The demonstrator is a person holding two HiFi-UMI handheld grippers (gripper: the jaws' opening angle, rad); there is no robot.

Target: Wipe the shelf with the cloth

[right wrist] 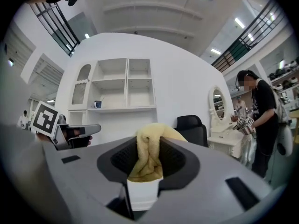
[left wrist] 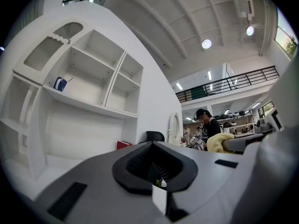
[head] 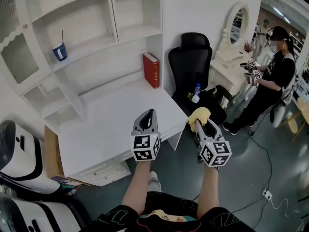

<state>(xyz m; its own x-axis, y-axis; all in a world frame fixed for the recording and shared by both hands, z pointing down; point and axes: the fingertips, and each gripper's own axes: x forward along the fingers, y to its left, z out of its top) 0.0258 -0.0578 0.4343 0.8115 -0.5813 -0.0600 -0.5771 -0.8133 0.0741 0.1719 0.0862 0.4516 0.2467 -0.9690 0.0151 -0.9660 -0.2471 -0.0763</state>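
Note:
A white shelf unit [head: 96, 45] rises at the back of a white desk [head: 108, 122]; it also shows in the left gripper view [left wrist: 88, 105] and the right gripper view [right wrist: 124, 108]. My right gripper [head: 199, 123] [right wrist: 148, 161] hangs just off the desk's right front corner, shut on a bunched yellow cloth [head: 199, 114] [right wrist: 150, 146]. The cloth [left wrist: 217, 143] is seen at the right of the left gripper view too. Over the desk's front edge, my left gripper [head: 151, 112] [left wrist: 156, 166] is shut with nothing in it.
A blue cup [head: 59, 51] stands on the middle shelf and a red book [head: 150, 70] leans at the desk's back right. A black office chair [head: 193, 64] with a bottle [head: 196, 92] sits right of the desk. A person [head: 270, 81] stands by a white vanity [head: 231, 57].

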